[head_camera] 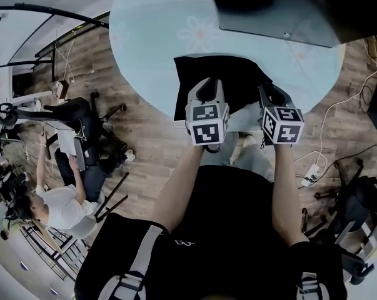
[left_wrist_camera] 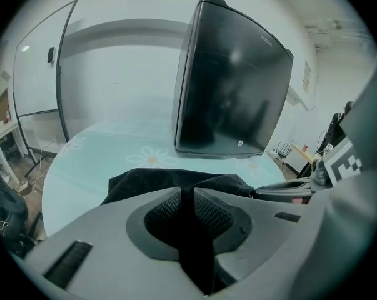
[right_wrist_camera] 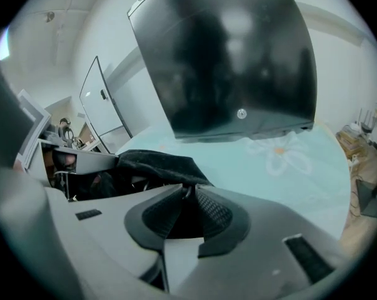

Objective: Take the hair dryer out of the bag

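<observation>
Two tools, both clenched. In the left gripper view your left tool (left_wrist_camera: 182, 190) is squeezing its tips together. The right tool (right_wrist_camera: 188, 192) is doing the same in the right gripper view, pads meeting at the front. Whether either one is nipping any cloth, I can't tell.

As for writing, hardly anything is readable. The black monitor (left_wrist_camera: 232, 86) standing upright on the bench (head_camera: 150, 36) is showing a tiny line of lettering near its top corner. It's also showing a small round badge low on its frame. Both are too small to read. The marker cubes (head_camera: 207, 124) are showing only black-and-white square patterns. The pale blue bench top is showing a daisy print (head_camera: 199, 33), no words.

You're reaching both forearms (head_camera: 182, 180) straight ahead, side by side. The tools are lying roughly parallel, pointing away from you. Their noses are sitting over the near edge of the black bag (head_camera: 222, 74), left one around the middle, right one by the right corner.

The bag is lying at the near rim of the bench, in front of the monitor. The hair dryer isn't showing in any view; only the bag's black cloth is.

Off to your left a person (head_camera: 57, 205) is sitting on the wooden floor (head_camera: 144, 136), well apart from the bench.
</observation>
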